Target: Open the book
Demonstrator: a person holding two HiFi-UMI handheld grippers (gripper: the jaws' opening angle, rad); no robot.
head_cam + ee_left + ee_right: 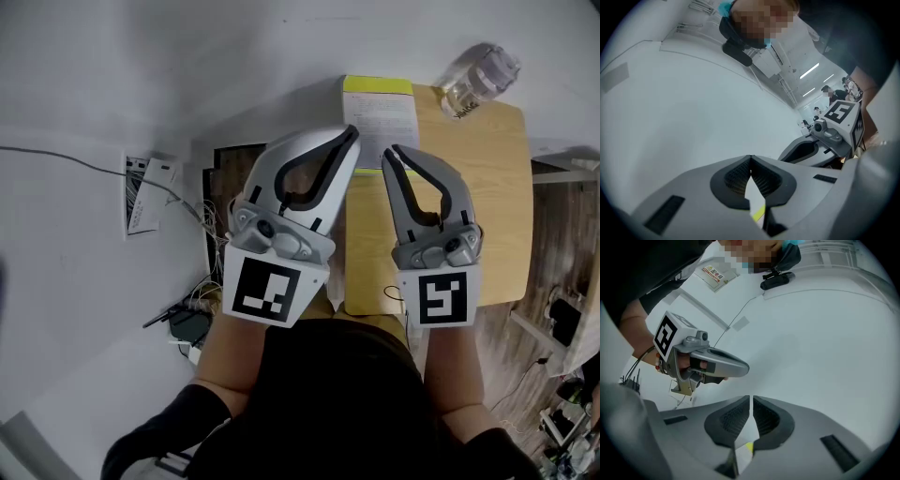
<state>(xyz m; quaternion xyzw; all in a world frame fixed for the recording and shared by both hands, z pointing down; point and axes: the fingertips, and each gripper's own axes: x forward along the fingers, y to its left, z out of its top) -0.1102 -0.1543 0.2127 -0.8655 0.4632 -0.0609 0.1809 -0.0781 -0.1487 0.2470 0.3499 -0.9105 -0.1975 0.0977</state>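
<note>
A closed book (380, 117) with a white cover and a yellow strip along its far edge lies at the far end of a small wooden table (492, 197). My left gripper (352, 131) is shut and empty, its tips over the book's near left corner. My right gripper (388, 151) is also shut with nothing in it, just right of the left one and over the book's near edge. In the left gripper view the closed jaws (750, 159) show a sliver of the book (758, 213) below them. The right gripper view shows its jaws (751, 398) closed above the same book (747, 446).
A clear plastic bottle (479, 79) lies at the table's far right corner. Left of the table a wall socket plate (141, 195) and a tangle of cables (190, 311) sit against the white wall. Wooden flooring and clutter (562, 375) lie to the right.
</note>
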